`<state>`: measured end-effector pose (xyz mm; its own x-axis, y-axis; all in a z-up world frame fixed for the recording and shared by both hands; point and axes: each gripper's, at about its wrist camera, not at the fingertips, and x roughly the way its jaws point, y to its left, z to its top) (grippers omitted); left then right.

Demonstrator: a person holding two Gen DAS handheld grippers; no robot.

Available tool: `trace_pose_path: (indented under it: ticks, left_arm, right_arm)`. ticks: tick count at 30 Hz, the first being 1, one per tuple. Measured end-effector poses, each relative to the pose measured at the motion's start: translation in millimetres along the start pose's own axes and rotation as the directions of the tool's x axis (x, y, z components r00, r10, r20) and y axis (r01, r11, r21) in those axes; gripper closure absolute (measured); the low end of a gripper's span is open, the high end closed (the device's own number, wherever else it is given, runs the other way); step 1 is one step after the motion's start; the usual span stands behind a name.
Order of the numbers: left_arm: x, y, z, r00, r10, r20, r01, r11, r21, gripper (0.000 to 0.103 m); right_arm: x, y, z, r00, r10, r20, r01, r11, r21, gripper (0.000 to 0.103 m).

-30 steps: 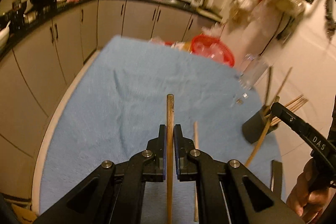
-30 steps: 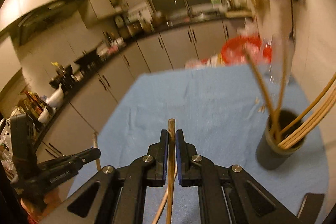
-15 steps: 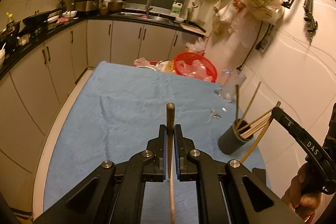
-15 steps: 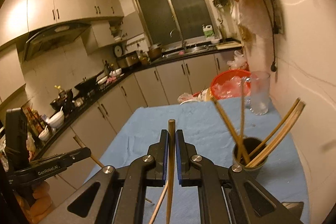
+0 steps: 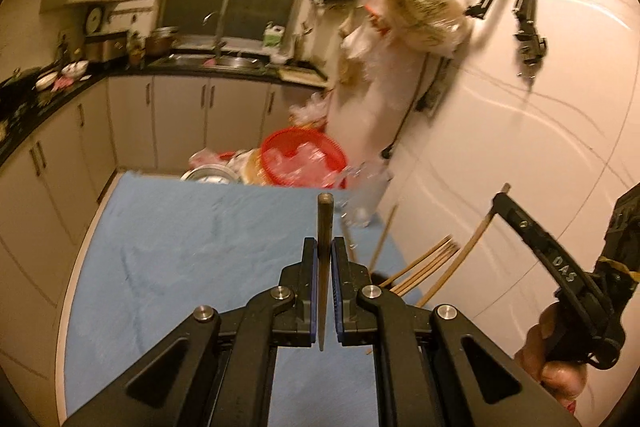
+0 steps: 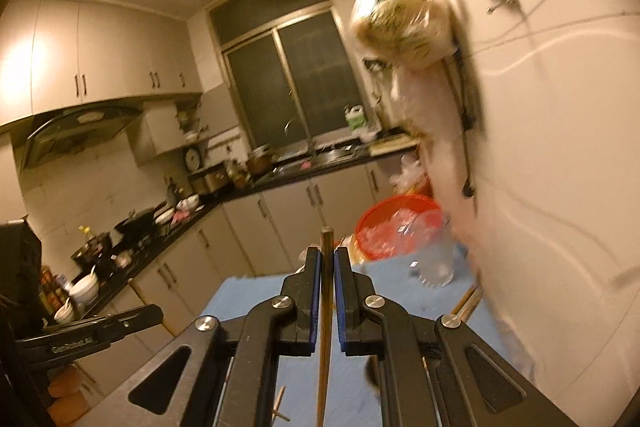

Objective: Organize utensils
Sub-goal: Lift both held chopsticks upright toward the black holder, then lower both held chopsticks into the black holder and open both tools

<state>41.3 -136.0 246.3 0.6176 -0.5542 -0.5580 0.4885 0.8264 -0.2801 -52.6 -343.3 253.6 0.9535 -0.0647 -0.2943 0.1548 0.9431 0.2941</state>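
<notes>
Left gripper (image 5: 325, 247) clamped tight on one chopstick (image 5: 325, 219) — above the blue cloth (image 5: 180, 247). Right gripper (image 6: 327, 259) clamped on another stick (image 6: 326, 307) — more sticks (image 5: 424, 267) bunched near right.

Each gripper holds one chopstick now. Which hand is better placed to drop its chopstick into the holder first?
Probably the right. In the left wrist view, the right gripper is on the side of the bundle of chopsticks near the wall. The left gripper, shut on its chopstick, is over the blue cloth, farther away.
</notes>
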Motion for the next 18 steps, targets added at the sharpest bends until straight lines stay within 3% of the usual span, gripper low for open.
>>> trace_pose_path:
  ticks: [10, 18]
  left_arm:
    - [41.9, -49.1, 32.1, 0.996, -0.092, -0.005, 0.092, 0.996, 0.02, 0.096]
    - [96.8, -56.0, 21.9, 0.995, -0.078, -0.062, 0.08, 0.997, 0.019, 0.096]
  right_arm:
    - [29.4, -34.4, 32.8, 0.997, -0.072, 0.021, 0.071, 0.997, 0.004, 0.096]
    - [65.3, -58.1, 21.9, 0.994, -0.105, -0.012, 0.105, 0.994, -0.006, 0.096]
